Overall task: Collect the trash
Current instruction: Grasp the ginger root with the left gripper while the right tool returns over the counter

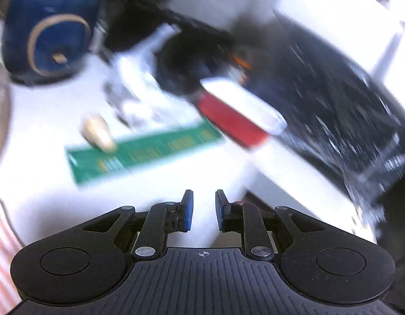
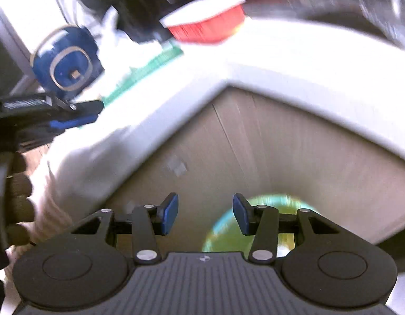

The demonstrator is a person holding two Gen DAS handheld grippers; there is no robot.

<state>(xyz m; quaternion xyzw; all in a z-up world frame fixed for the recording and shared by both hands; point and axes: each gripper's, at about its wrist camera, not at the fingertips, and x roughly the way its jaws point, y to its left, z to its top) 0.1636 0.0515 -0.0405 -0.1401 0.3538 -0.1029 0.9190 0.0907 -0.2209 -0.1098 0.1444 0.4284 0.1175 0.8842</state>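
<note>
Motion blurs both views. On the white table (image 1: 39,183) lie a flat green box (image 1: 142,152), a small beige lump (image 1: 98,132), crumpled clear plastic (image 1: 134,89) and a tipped red cup with a white lid (image 1: 236,118). A black bag (image 1: 333,105) lies at the right. My left gripper (image 1: 203,204) hovers above the table's near corner, jaws slightly apart, nothing between them. The right wrist view shows the red cup (image 2: 207,23) and green box (image 2: 147,71) far off. My right gripper (image 2: 205,210) hangs open and empty over the floor, beside the table's corner (image 2: 255,60).
A dark blue bag (image 1: 50,34) stands at the table's back left. A round green and blue thing (image 2: 228,233) sits on the beige floor (image 2: 255,144) under my right fingers. A gloved hand (image 2: 18,191) holds the left gripper (image 2: 78,115) at the left edge.
</note>
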